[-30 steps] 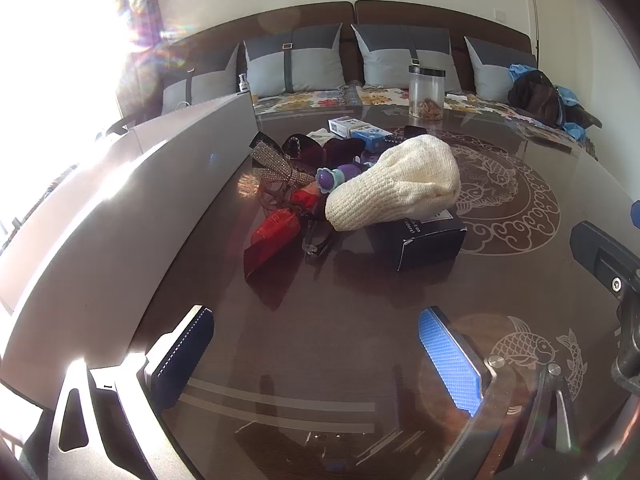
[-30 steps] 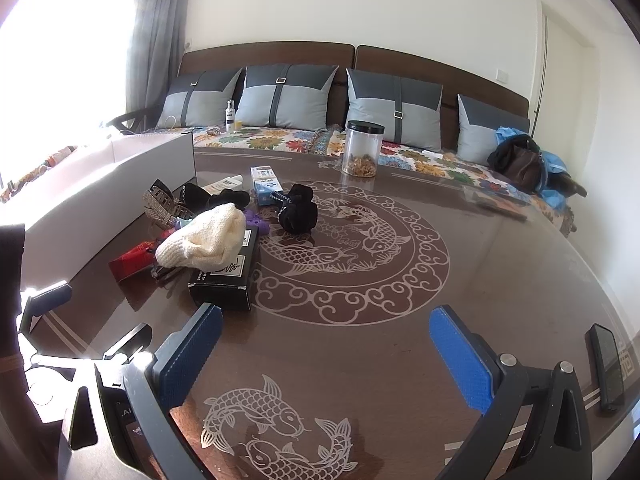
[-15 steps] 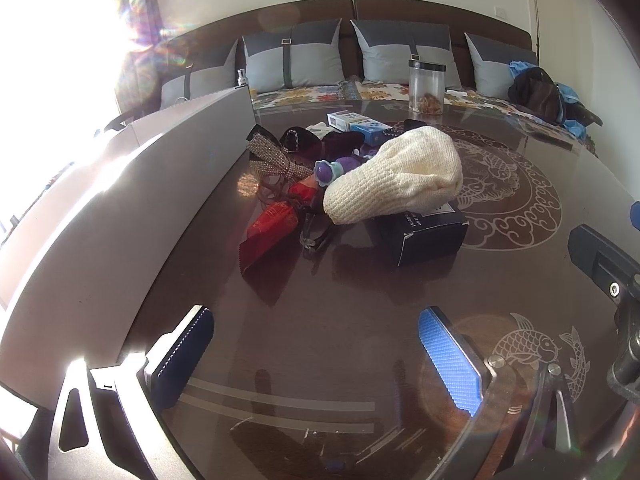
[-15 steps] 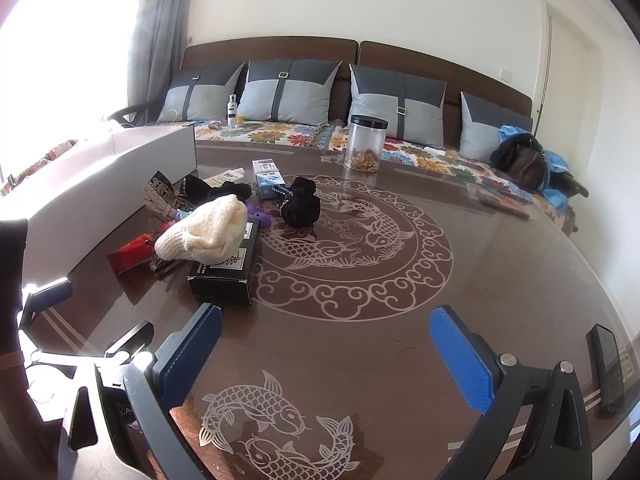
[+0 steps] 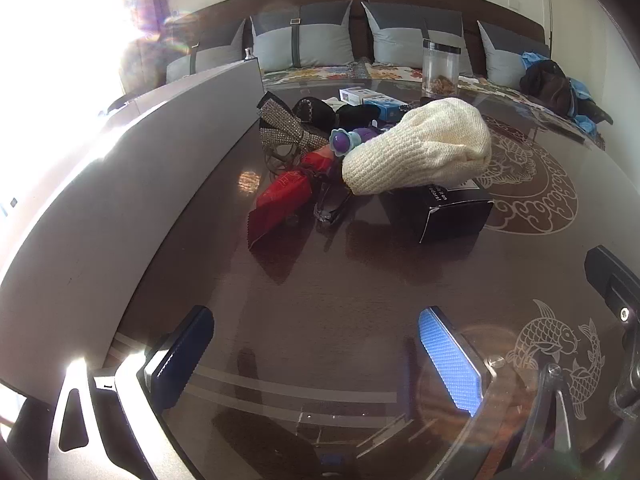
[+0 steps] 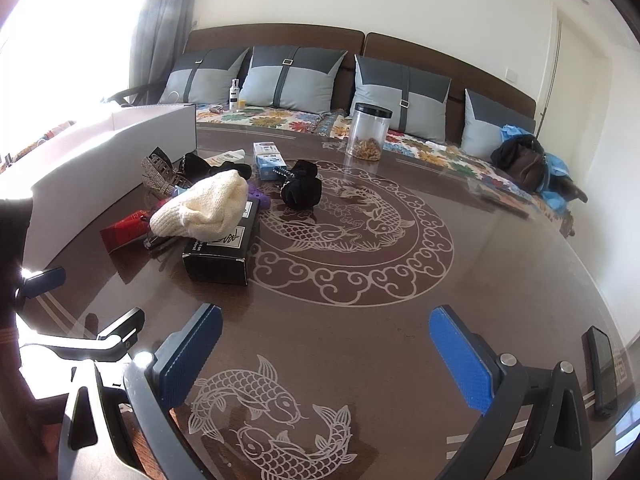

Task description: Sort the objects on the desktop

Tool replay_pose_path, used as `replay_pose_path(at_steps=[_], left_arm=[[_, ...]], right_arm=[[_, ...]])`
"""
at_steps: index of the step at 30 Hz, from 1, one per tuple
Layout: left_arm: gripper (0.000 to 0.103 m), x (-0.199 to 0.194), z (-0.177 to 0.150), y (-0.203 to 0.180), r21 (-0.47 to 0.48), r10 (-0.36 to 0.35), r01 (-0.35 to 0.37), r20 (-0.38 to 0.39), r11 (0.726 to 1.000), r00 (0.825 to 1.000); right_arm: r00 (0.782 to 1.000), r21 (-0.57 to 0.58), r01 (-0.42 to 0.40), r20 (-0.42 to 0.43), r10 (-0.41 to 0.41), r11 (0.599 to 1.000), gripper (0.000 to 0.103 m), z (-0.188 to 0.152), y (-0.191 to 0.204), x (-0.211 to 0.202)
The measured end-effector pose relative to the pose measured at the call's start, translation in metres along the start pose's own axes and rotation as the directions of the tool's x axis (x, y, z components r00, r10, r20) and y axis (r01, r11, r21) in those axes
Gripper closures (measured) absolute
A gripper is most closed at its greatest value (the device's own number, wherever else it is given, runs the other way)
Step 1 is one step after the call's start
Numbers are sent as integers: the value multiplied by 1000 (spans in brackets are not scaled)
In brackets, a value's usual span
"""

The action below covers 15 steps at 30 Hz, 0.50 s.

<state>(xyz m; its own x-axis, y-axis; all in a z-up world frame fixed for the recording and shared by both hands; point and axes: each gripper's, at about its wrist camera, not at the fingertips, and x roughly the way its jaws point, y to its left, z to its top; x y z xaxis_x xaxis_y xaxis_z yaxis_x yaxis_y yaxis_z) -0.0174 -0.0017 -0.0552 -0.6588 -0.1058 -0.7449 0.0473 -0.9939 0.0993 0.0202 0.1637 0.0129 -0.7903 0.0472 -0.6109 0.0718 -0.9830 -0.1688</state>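
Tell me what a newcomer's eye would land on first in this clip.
First, the cream knitted hat draped over a black box, atop a clutter pile beside the long white box at the table's left edge. Next, the koi medallion inlaid at the table's centre. Both tongs, left and right, hover open and empty.

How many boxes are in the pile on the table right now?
3: black box under the cream knit hat, two blue-and-white boxes behind. More may be hidden.
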Motion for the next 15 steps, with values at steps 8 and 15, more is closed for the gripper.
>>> replay_pose_path(at_steps=[8, 15], left_arm=[[0, 9, -4, 2, -5, 7, -8, -37, 1000, 999], [0, 9, -5, 2, -9, 4, -4, -32, 1000, 999]], right_arm=[[998, -18, -16, -63, 15, 1000, 0, -9, 7, 13], [996, -14, -27, -90, 26, 1000, 0, -14, 9, 21]])
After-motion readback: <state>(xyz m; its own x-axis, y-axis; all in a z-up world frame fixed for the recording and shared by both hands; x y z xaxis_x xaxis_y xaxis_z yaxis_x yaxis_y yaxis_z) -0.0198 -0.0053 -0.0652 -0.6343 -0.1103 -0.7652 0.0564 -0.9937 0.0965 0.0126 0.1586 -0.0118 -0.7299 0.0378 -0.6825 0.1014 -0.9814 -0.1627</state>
